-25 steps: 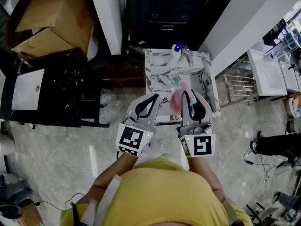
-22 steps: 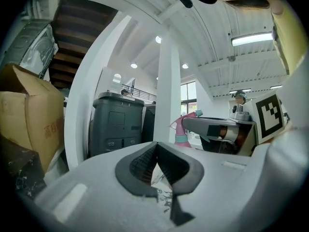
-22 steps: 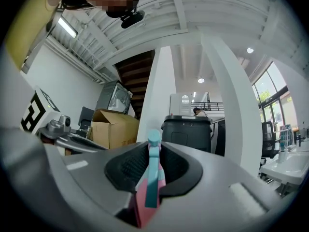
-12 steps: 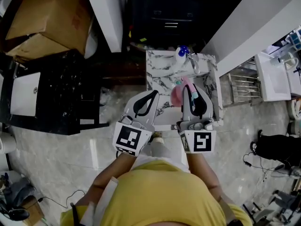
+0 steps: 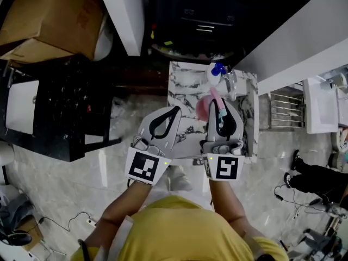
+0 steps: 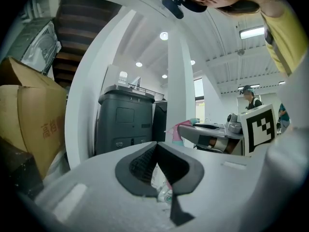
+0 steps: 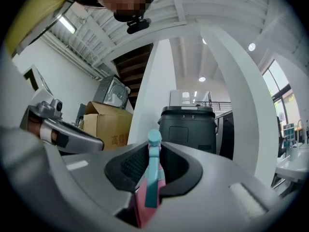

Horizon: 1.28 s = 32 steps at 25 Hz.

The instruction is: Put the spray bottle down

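In the head view a pink spray bottle (image 5: pixel 204 107) with a teal head hangs over the marble-topped table (image 5: pixel 184 85). My right gripper (image 5: pixel 219 104) is shut on it. The right gripper view shows the teal nozzle and pink body (image 7: pixel 152 175) pinched between the dark pads of that gripper (image 7: pixel 153 148). My left gripper (image 5: pixel 176 109) hovers level over the table's left part, beside the bottle. Its jaws meet at the tips with nothing between them (image 6: pixel 156 146).
A white bottle with a blue cap (image 5: pixel 216 72) and a metal fitting (image 5: pixel 231 82) stand at the table's far edge. A dark bin (image 5: pixel 196 20) stands behind the table. Cardboard box (image 5: pixel 49 20) and black counter (image 5: pixel 65 107) are at left, a metal rack (image 5: pixel 283 110) at right.
Both grippers have moved forward over the marble table, the right one carrying the pink spray bottle with it. The jaws have kept their grip and spacing.
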Available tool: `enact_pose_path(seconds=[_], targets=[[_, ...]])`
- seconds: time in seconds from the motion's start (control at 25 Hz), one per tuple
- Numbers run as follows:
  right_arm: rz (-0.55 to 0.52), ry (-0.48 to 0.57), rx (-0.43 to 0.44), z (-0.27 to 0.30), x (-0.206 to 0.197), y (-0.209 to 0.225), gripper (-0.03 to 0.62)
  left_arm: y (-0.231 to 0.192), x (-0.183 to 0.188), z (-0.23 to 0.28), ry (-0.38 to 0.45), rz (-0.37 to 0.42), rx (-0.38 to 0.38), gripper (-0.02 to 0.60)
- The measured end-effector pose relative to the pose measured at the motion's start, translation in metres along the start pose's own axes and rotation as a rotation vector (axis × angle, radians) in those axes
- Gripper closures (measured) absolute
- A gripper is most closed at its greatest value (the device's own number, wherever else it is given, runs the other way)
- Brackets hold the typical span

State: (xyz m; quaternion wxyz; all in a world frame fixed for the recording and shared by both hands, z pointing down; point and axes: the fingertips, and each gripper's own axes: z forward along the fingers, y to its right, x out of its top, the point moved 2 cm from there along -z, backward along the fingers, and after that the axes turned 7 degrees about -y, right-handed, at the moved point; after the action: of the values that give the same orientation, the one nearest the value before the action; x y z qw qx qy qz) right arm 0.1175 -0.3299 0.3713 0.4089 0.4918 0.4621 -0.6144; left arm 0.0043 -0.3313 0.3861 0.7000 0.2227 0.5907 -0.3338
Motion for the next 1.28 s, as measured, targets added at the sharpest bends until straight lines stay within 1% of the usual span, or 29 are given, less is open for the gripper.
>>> enact_pose_path(seconds=[0.16, 0.28, 0.36, 0.6, 0.88, 1.04, 1.16, 1.28], targets=[[0.009, 0.016, 0.017, 0.027, -0.017, 0.002, 0.531, -0.009, -0.011, 0.020, -0.006, 0.001, 0.003, 0.581], [0.002, 0.054, 0.033, 0.050, -0.026, 0.004, 0.531, -0.012, -0.024, 0.036, -0.036, 0.002, -0.010, 0.581], [0.000, 0.058, 0.037, 0.064, -0.033, 0.007, 0.531, -0.016, -0.030, 0.045, -0.049, 0.004, -0.012, 0.581], [0.017, 0.066, 0.047, 0.093, -0.050, 0.009, 0.531, -0.031, -0.045, 0.067, -0.059, -0.015, 0.009, 0.581], [0.047, 0.072, 0.044, 0.118, -0.068, 0.002, 0.531, -0.044, -0.060, 0.076, -0.080, -0.020, 0.031, 0.581], [0.071, 0.080, 0.029, 0.134, -0.076, 0.002, 0.531, -0.051, -0.071, 0.079, -0.103, -0.045, 0.044, 0.581], [0.067, 0.080, 0.027, 0.142, -0.083, 0.001, 0.531, -0.057, -0.078, 0.082, -0.112, -0.065, 0.053, 0.581], [0.056, 0.080, 0.022, 0.148, -0.092, 0.002, 0.531, -0.059, -0.083, 0.085, -0.121, -0.066, 0.059, 0.581]])
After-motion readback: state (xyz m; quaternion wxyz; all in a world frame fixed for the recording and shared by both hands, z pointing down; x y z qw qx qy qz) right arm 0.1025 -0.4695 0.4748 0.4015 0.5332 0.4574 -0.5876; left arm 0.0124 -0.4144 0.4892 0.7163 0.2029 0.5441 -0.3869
